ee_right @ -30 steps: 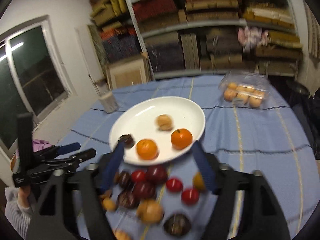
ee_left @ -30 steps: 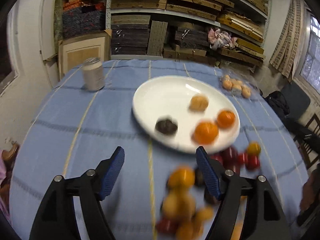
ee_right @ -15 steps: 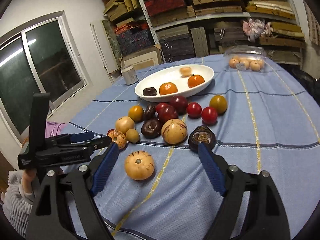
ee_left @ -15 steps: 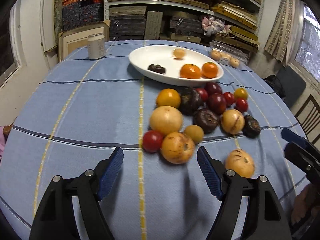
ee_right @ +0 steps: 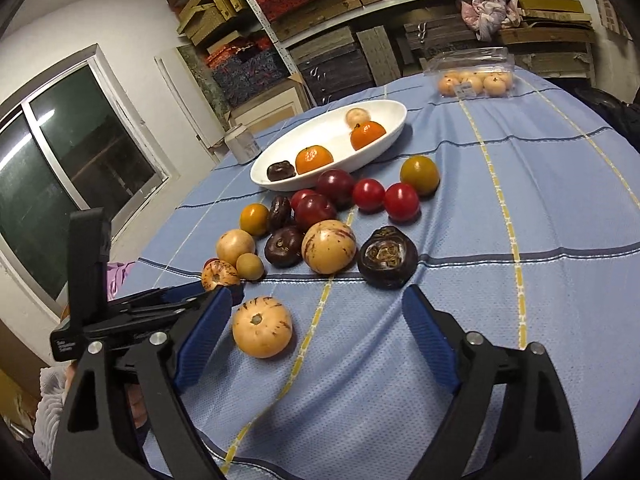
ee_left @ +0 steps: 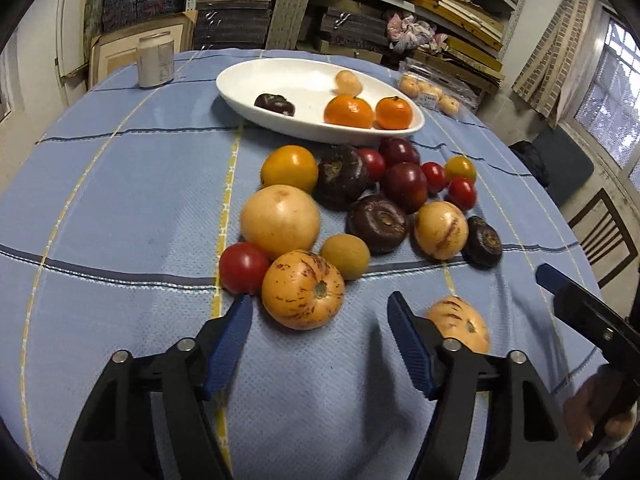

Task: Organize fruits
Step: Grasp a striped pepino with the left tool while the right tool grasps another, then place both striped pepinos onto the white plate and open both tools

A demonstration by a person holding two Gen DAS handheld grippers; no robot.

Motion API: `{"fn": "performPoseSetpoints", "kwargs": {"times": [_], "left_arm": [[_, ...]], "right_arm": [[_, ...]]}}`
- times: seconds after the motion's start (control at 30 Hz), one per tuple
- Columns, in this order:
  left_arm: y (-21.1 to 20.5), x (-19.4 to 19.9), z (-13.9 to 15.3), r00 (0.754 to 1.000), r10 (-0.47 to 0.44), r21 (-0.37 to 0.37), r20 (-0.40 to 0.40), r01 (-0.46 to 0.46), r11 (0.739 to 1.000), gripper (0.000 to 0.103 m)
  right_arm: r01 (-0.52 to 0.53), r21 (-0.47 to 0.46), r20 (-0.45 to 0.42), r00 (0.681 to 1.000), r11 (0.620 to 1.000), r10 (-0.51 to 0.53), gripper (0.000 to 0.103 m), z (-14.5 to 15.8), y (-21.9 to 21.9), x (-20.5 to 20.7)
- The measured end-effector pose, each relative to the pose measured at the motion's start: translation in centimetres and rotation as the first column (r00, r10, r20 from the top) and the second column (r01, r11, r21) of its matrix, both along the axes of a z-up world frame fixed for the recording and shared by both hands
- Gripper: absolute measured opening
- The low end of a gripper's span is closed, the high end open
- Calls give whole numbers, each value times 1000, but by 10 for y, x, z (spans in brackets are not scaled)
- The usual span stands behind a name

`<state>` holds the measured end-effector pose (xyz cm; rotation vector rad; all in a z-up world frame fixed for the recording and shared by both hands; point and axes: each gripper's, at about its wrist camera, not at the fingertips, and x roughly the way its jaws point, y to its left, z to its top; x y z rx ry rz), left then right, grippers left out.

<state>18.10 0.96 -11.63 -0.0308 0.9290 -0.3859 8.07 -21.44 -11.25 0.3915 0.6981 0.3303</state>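
Note:
A pile of loose fruit lies on the blue tablecloth (ee_left: 120, 200) in front of a white oval plate (ee_left: 256, 80). The plate holds two oranges (ee_left: 348, 111), a dark fruit (ee_left: 275, 104) and a pale fruit (ee_left: 348, 82). My left gripper (ee_left: 320, 312) is open and empty, just short of a striped yellow melon (ee_left: 303, 295). My right gripper (ee_right: 316, 308) is open and empty; a second striped melon (ee_right: 262, 327) lies near its left finger. Ahead of it lie a dark fruit (ee_right: 387, 257) and another striped melon (ee_right: 328, 246).
A metal can (ee_left: 155, 60) stands far left of the plate. A clear plastic box of pale fruit (ee_right: 472, 76) sits at the far side of the table. Shelves of boxes line the back wall. A chair (ee_left: 604, 232) stands to the right.
Both grippers have pulled back and dropped lower towards the near edge of the table, so the loose fruit pile now lies ahead of them. Both stay open.

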Motion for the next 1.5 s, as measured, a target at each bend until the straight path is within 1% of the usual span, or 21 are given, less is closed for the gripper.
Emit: {"fn": "performPoseSetpoints", "kwargs": {"times": [0.13,0.27,0.37,0.43,0.47,0.6,0.77,0.87,0.93,1.1,1.17,1.23,1.27,1.3,1.4,1.5], "left_arm": [[-1,5,-1,1000,1,16,16,-1,1000,61],[-3,11,-2,1000,5,22,29,-6,1000,61],[-2,11,-2,999,2,35,41,-3,999,54],[0,12,-2,999,0,36,44,-2,999,43],[0,12,-2,999,0,33,43,-1,999,41],[5,14,-3,999,-6,6,35,6,1000,41],[6,10,-2,999,-15,12,37,15,1000,41],[11,5,-1,999,-3,2,37,3,1000,41],[16,2,2,999,10,-12,48,-9,1000,41],[21,-1,5,998,25,-19,59,-24,1000,41],[21,-1,5,998,24,-19,62,-23,1000,41],[20,-2,6,997,23,-14,68,-22,1000,41],[19,-3,6,997,24,-9,71,-24,1000,41],[19,-3,6,997,25,-5,74,-24,1000,41],[18,-3,7,997,27,0,79,-27,1000,41],[19,-3,10,996,31,-3,84,-31,1000,41]], "right_arm": [[-1,9,-9,1000,1000,1,87,0,0,1],[-18,3,-17,1000,1000,18,87,-1,4,2],[-40,-13,-18,999,999,39,87,-1,9,3],[-59,-39,-26,998,998,58,87,-1,16,4],[-66,-48,-28,998,997,65,87,-1,18,5],[-122,-116,-39,992,986,119,87,1,37,6],[-168,-174,-78,985,970,157,87,-4,54,12],[-184,-201,-92,981,962,169,86,-6,62,16],[-192,-226,-97,980,955,174,84,-7,69,19],[-209,-275,-114,976,938,185,70,-10,82,28],[-218,-287,-119,974,933,190,67,-12,87,30],[-229,-301,-132,971,926,197,58,-14,90,32],[-237,-306,-143,969,922,202,48,-16,92,34],[-248,-309,-159,965,918,207,45,-19,94,36],[-250,-309,-153,965,917,212,44,-18,95,35],[-233,-267,-135,970,935,203,44,-11,85,33]]}}
